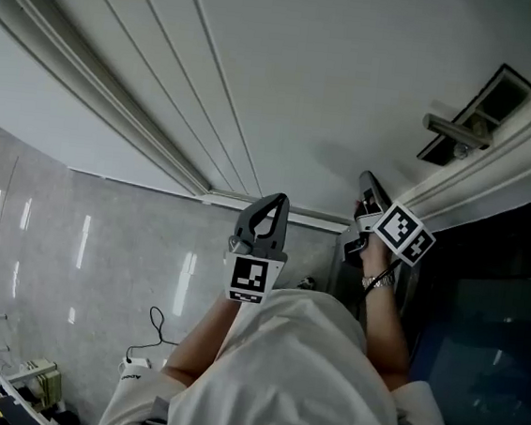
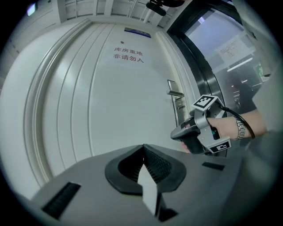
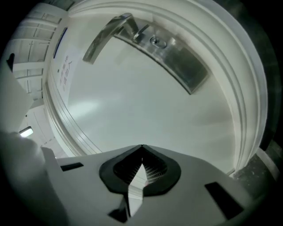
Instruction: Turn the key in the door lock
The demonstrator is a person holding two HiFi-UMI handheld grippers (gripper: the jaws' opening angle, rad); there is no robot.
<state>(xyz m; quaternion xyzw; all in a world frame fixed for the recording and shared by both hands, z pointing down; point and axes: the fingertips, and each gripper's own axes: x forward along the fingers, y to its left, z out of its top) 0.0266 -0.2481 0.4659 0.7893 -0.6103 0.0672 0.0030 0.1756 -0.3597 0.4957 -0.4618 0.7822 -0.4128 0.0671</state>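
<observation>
Red characters 库房重地 非请勿入 stand high on the white panelled door. The door's silver metal lock plate carries a round lock cylinder beside the lever handle. The right gripper faces this plate from just below, and the left gripper hangs well left of it. Both pairs of jaws are pressed together with nothing between them.

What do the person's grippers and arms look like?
The left gripper and right gripper are grey, with black ribbed pads and a white marker cube each. A black cable loops off the right one. A metal wristwatch and white short-sleeved shirt are worn.
</observation>
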